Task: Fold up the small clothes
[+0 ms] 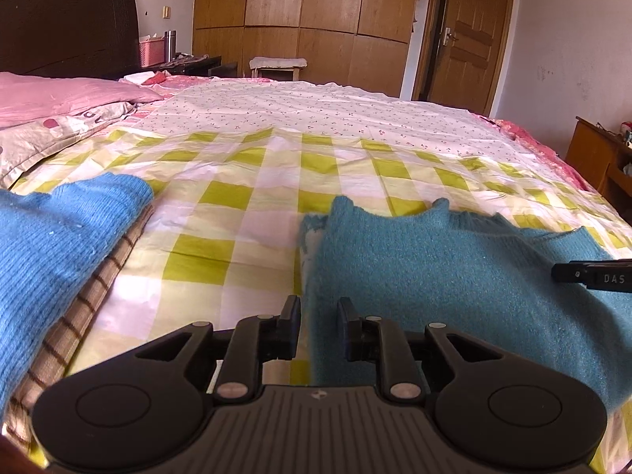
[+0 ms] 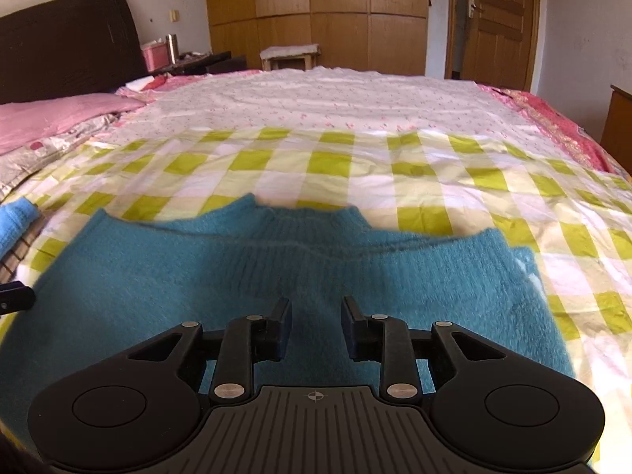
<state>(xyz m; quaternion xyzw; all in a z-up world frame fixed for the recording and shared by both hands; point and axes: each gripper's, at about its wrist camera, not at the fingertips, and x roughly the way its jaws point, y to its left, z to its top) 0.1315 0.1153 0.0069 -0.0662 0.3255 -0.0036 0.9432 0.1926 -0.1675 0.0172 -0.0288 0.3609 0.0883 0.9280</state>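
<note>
teal sweater (image 2: 276, 276): fuzzy, flat on checked sheet (image 2: 328, 166) | both hand-held grippers: jaws apart, empty

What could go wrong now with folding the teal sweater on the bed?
1. The left tongs straddle the edge of the teal sweater with a visible gap; closing there may pinch the checked sheet too.
2. The right tongs stand open above the sweater's middle, gripping nothing, so a one-sided lift would likely skew the fold.
3. The folded blue knit lies close on the left; a wide swing might disturb it.
</note>
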